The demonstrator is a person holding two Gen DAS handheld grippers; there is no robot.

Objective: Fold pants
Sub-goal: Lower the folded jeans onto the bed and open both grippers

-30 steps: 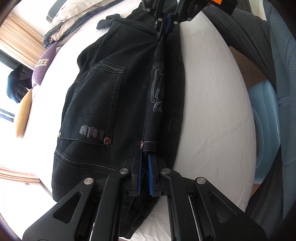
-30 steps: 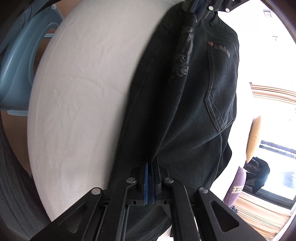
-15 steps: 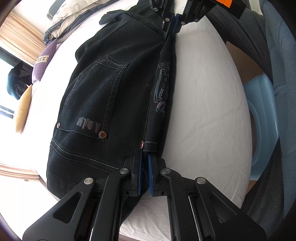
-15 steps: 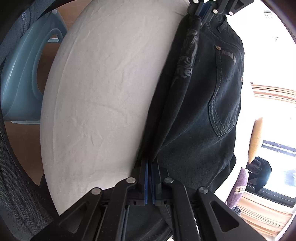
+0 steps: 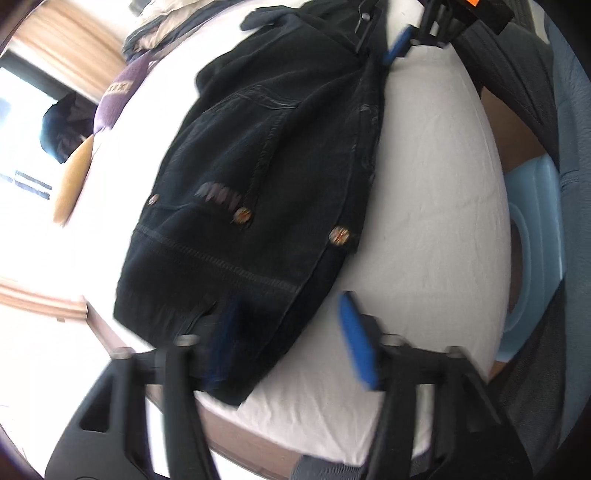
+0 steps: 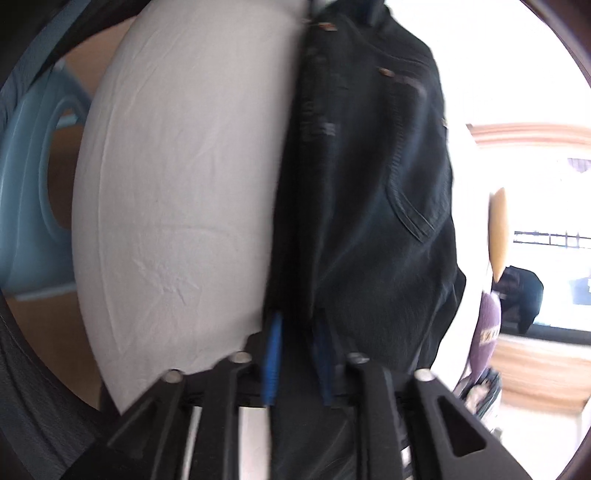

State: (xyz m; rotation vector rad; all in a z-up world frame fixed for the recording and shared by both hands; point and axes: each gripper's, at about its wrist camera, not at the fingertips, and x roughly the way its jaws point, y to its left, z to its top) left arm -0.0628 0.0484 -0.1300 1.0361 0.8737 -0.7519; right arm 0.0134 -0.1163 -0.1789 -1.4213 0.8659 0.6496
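Black denim pants (image 5: 266,192) lie folded lengthwise on a white bed (image 5: 424,206), back pocket and studs facing up. My left gripper (image 5: 291,343) is open at the waistband end, its blue pads wide apart, and the cloth lies loose between them. My right gripper (image 6: 297,360) is open at the other end of the pants (image 6: 369,192), its pads apart with cloth between them. The right gripper also shows at the top of the left wrist view (image 5: 384,40), open over the fabric.
A light blue plastic stool (image 5: 535,251) stands beside the bed on the right. A pile of clothes (image 5: 162,18), a purple cushion (image 5: 118,88) and a tan cushion (image 5: 74,177) lie at the far side. The wooden bed frame (image 5: 107,325) runs along the near edge.
Both grippers have opened and let go of the pants' folded edge. The pants have dropped flat on the bed, and both views have shifted and blurred.
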